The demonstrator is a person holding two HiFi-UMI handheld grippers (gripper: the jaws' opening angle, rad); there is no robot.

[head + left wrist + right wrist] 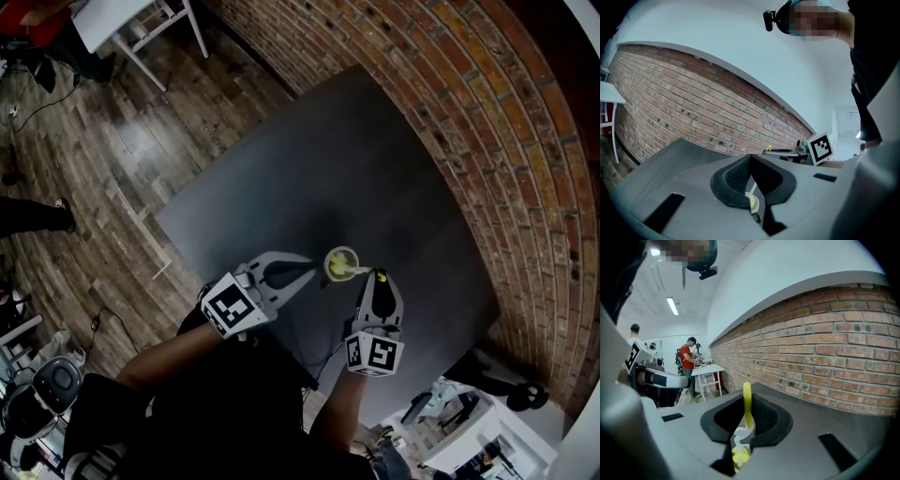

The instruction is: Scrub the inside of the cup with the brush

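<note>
A small yellow-green cup (pixel 341 263) stands near the front of the dark table (pixel 356 159) in the head view. My left gripper (pixel 316 272) comes in from the left and is shut on the cup's near rim. That rim appears as a pale yellow sliver (pixel 753 200) between the jaws in the left gripper view. My right gripper (pixel 377 279) is just right of the cup, shut on a brush (pixel 361 272) with a white stem and a yellow handle (pixel 747 404). The brush's head end lies inside the cup. The cup's inside is mostly hidden.
A brick wall (pixel 487 122) runs close along the table's far and right sides. Wooden floor (pixel 112 159) lies to the left, with a white table (pixel 141 19) at top left. People stand at a white table (pixel 705 371) in the distance.
</note>
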